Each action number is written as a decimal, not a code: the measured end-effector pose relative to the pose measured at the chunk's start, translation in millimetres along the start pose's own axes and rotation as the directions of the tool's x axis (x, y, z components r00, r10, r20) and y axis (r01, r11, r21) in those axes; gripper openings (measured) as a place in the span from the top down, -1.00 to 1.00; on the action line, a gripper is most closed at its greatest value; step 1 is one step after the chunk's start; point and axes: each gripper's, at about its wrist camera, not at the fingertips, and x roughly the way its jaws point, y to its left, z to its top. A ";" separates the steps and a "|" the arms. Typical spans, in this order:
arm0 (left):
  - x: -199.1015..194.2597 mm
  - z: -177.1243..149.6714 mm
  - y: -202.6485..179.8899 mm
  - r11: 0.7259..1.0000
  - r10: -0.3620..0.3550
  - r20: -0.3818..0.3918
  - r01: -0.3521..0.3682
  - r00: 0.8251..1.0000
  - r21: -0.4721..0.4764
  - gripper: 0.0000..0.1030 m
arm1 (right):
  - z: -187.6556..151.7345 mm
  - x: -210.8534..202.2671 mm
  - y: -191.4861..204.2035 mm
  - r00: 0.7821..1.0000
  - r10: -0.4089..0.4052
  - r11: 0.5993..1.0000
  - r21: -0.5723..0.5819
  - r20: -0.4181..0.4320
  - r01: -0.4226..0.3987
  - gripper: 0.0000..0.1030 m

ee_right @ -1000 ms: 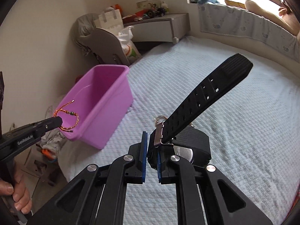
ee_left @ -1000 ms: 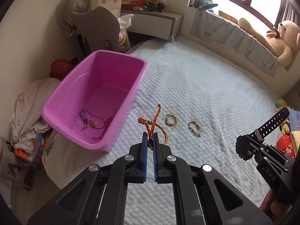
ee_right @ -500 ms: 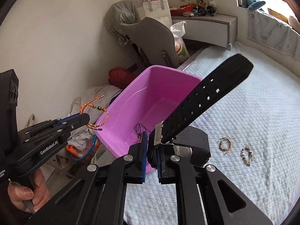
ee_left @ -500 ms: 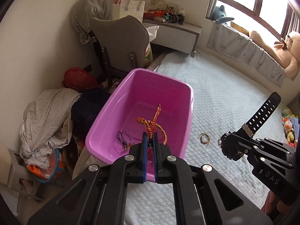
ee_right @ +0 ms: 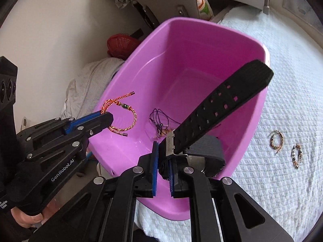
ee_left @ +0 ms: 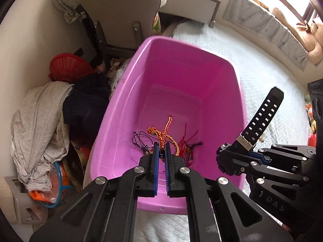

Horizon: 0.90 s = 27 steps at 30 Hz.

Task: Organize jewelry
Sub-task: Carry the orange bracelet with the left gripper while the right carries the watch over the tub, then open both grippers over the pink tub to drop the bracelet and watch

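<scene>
A pink plastic bin (ee_left: 121, 109) (ee_right: 129, 60) stands at the bed's edge. My left gripper (ee_left: 161, 151) (ee_right: 105, 115) is shut on an orange braided bracelet (ee_left: 164, 133) (ee_right: 121, 117) and holds it over the bin's near end. My right gripper (ee_right: 163, 157) (ee_left: 245, 150) is shut on a black watch (ee_right: 218, 104) (ee_left: 260, 117), held above the bin's near right rim. A dark cord necklace (ee_left: 141, 141) (ee_right: 159, 121) and a red cord piece (ee_left: 187, 143) lie on the bin floor. Two beaded bracelets (ee_right: 276, 139) (ee_right: 296, 155) lie on the bed.
The white quilted bed (ee_right: 282, 80) spreads to the right. A grey chair (ee_left: 119, 10), a red basket (ee_left: 68, 68) and piled clothes (ee_left: 40, 121) crowd the floor left of the bin. A plush toy (ee_left: 315, 48) sits on the window ledge.
Both grippers have swung left from over the bed to above the pink bin, carrying the orange bracelet and the watch. The bin now fills the centre of both views.
</scene>
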 end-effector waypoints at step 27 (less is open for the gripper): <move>37.7 10.9 17.2 0.997 0.072 -0.082 -0.075 0.994 -0.025 -0.54 | 2.5 26.1 -14.2 0.990 -0.099 0.992 0.069 -0.100 0.107 -0.02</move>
